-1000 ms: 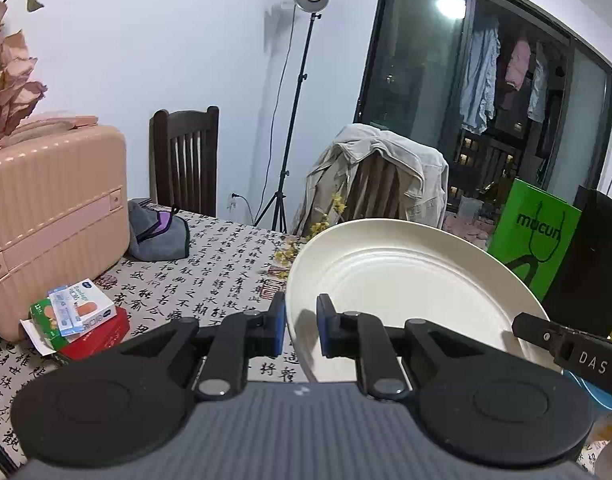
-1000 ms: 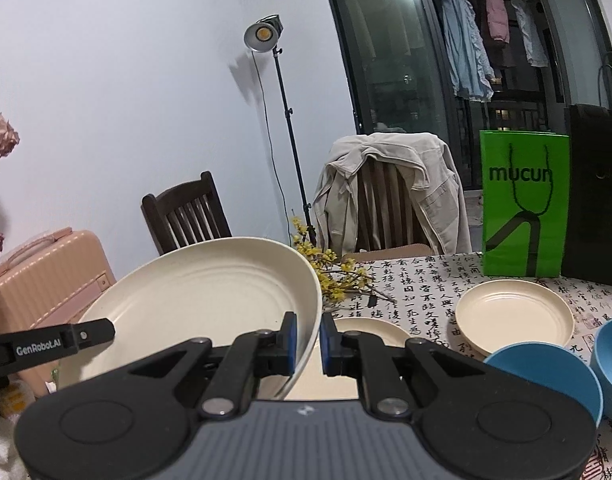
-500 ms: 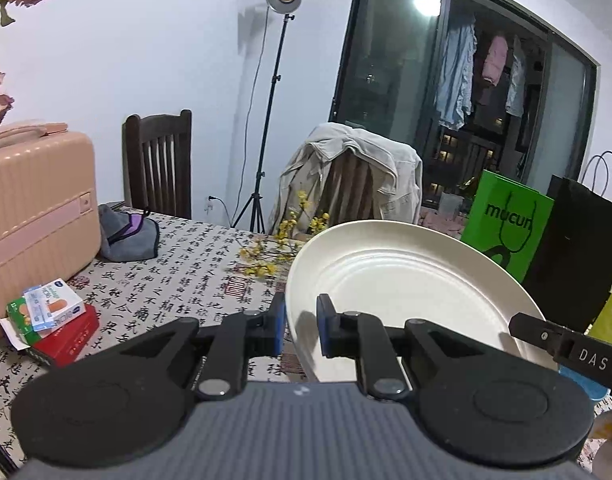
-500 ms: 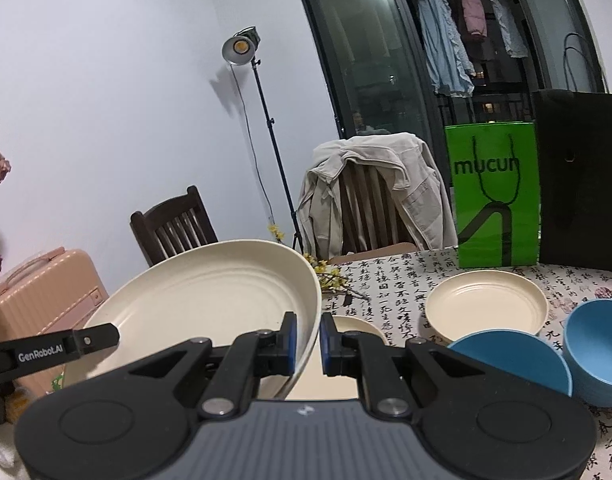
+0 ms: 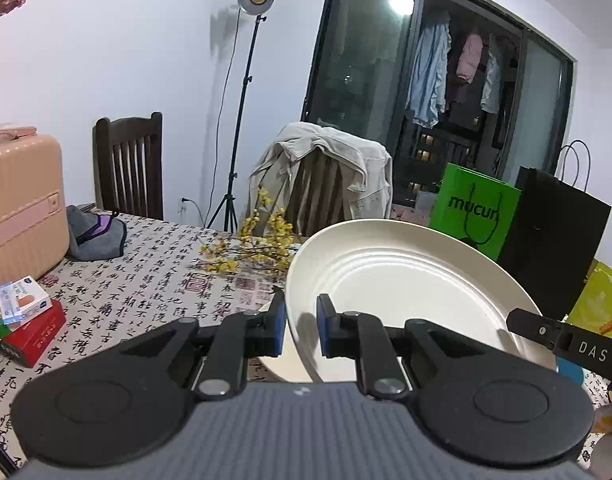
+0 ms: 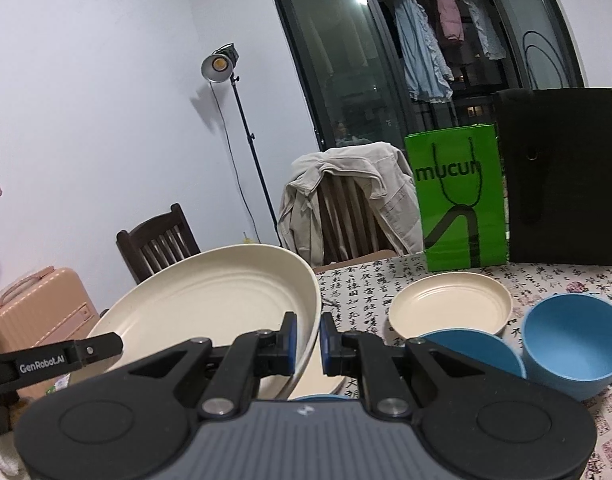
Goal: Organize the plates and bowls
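Observation:
A large cream plate (image 5: 406, 280) (image 6: 210, 304) hangs tilted above the table, gripped at two opposite rims. My left gripper (image 5: 300, 328) is shut on its left rim. My right gripper (image 6: 306, 342) is shut on its right rim. Each view also shows a finger of the other gripper at the plate's far edge. A smaller cream plate (image 6: 450, 308) lies on the table to the right, with two blue bowls (image 6: 570, 344) (image 6: 470, 350) in front of it. Another cream plate (image 5: 278, 360) lies on the table under the held one.
A pink suitcase (image 5: 18, 200) and small boxes (image 5: 22, 320) stand at the table's left. Yellow flower sprigs (image 5: 250, 252) lie mid-table. A green bag (image 6: 458, 200) and a black bag (image 6: 558, 176) stand at the back right. A jacket-draped chair (image 6: 346, 200) is behind the table.
Both grippers have carried the large plate to the right across the table. The suitcase has slid out toward the left edge, and the small plate and blue bowls look nearer.

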`<state>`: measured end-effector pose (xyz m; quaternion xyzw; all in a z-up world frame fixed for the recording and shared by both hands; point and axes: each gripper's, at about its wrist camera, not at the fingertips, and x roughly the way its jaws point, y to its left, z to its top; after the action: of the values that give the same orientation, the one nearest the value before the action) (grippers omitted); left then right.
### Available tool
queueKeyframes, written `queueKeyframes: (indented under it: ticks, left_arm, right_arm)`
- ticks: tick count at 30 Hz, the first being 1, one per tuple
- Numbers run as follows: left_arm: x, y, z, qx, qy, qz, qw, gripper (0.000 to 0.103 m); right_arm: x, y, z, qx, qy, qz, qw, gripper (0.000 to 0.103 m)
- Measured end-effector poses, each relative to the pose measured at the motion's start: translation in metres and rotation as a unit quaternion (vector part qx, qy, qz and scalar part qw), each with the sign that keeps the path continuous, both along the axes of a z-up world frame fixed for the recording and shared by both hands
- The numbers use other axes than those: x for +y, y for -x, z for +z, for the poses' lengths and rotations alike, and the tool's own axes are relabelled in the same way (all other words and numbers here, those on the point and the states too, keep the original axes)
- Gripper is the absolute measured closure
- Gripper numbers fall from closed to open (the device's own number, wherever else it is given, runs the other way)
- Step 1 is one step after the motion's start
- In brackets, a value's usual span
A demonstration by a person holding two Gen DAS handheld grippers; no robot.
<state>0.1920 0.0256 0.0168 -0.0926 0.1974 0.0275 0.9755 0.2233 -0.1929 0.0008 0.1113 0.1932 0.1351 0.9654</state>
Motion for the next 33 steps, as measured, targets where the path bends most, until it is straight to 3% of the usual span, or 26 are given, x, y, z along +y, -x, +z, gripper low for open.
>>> queueKeyframes:
  ticks: [33]
  left_arm:
    - [-0.046,0.023,-0.007,-0.023,-0.004,-0.061,0.9979,0.087]
  right_arm:
    - [-0.056,0.045,-0.003,-0.034,-0.02,-0.035,0.999,0.091]
